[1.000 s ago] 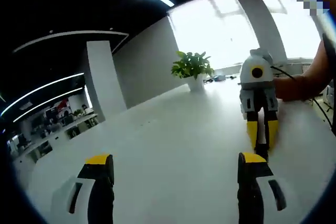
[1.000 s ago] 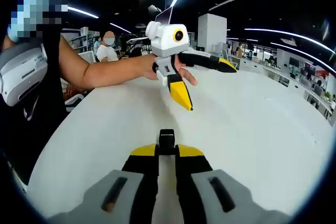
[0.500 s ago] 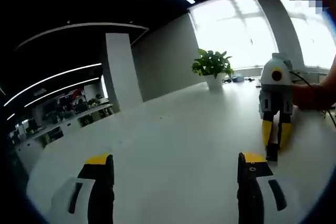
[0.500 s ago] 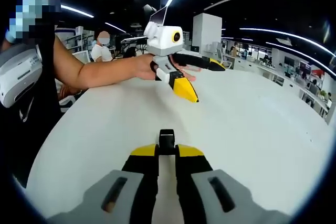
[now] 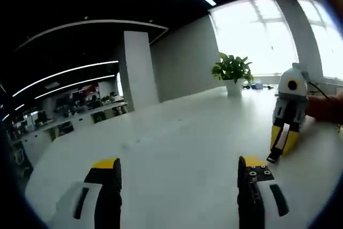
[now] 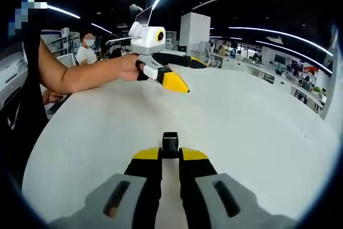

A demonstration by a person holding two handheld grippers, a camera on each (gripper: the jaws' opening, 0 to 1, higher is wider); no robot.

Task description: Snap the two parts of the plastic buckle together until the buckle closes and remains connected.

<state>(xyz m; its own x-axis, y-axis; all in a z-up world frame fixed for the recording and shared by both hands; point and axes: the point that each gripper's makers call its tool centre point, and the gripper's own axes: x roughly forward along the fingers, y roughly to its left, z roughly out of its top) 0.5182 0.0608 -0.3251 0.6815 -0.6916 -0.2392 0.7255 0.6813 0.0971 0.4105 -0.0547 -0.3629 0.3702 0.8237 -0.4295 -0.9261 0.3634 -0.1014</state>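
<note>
since one second ago, the left gripper (image 6: 179, 74) has been carried farther away from the right gripper (image 6: 170, 155) and more to the side, as seen in the right gripper view. it is held up above the white table (image 6: 241, 132) by a hand (image 6: 128, 67) on a bare arm. its jaws are spread wide apart with nothing between them, as before. in the left gripper view the same wide, bare jaws are seen at the bottom, and the right gripper (image 5: 283, 142) is now seen smaller and closer to the edge, well past the potted plant (image 5: 232, 72).

the right gripper is pressed tight on a small black buckle part (image 6: 170, 143), just as it was earlier. the black piece is seen sticking out past the yellow tips, low over the table. whether it is touching the table cannot be told. in the left gripper view the black piece (image 5: 273, 157) is seen below the yellow tips.
</note>
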